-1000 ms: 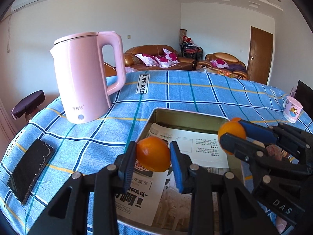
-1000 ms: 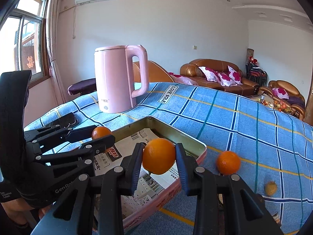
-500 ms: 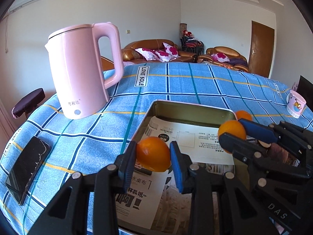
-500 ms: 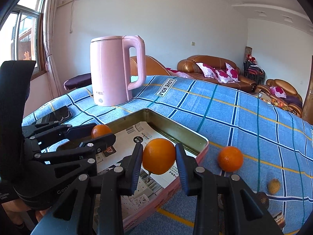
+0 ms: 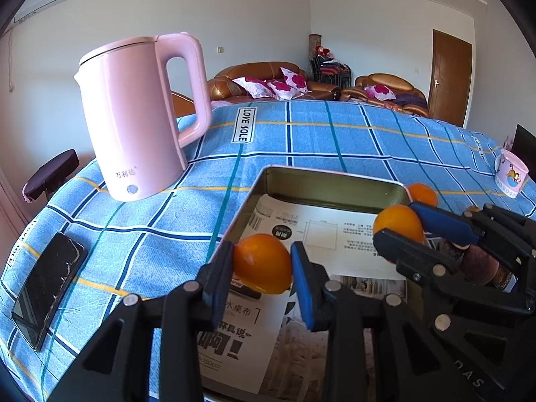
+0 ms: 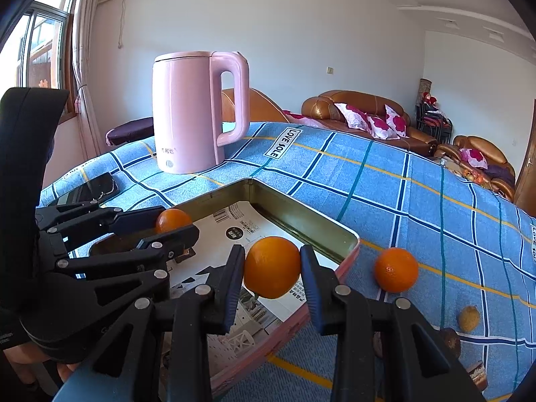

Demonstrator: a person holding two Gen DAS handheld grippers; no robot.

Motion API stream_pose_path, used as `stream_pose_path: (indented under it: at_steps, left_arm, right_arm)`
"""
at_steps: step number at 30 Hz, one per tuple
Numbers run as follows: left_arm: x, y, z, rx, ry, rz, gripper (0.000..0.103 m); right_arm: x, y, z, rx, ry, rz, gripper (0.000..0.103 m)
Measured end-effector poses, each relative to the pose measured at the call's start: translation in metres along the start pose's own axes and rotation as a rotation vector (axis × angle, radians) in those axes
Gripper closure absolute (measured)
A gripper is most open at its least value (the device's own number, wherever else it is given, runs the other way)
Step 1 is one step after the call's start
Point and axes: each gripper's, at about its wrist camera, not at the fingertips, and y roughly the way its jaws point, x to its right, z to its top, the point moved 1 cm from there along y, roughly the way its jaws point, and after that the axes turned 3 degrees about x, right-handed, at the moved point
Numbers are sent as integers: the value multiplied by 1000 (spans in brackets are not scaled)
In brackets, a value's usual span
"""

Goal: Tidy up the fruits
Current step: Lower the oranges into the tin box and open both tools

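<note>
My left gripper [image 5: 262,264] is shut on an orange [image 5: 263,263] and holds it over the near left part of a paper-lined metal tin [image 5: 321,181]. My right gripper [image 6: 272,272] is shut on a second orange [image 6: 272,272] over the tin's right side [image 6: 348,234]. Each gripper shows in the other view, the right one [image 5: 398,226] and the left one [image 6: 174,222]. A third orange [image 6: 396,269] lies on the cloth just right of the tin; it also shows in the left wrist view [image 5: 422,193].
A pink kettle [image 5: 137,117] stands left of the tin's far end. A black phone [image 5: 47,284] lies at the table's left edge. A small yellowish fruit [image 6: 469,318] and dark brown pieces [image 6: 450,341] lie at the right. A patterned mug [image 5: 511,177] stands far right.
Both grippers have moved forward and down over the tin with their oranges still held. The kettle and tin look nearer.
</note>
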Motion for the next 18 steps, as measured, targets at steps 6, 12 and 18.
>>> stream_pose_path:
  at_steps: [6, 12, 18]
  left_arm:
    - [0, 2, 0, -10, 5, 4, 67]
    - [0, 3, 1, -9, 2, 24, 66]
    - [1, -4, 0, 21, -7, 49, 60]
  right_arm:
    - [2, 3, 0, -17, 8, -2, 67]
    - [3, 4, -1, -23, 10, -9, 67]
    - [9, 9, -2, -50, 38, -36, 60]
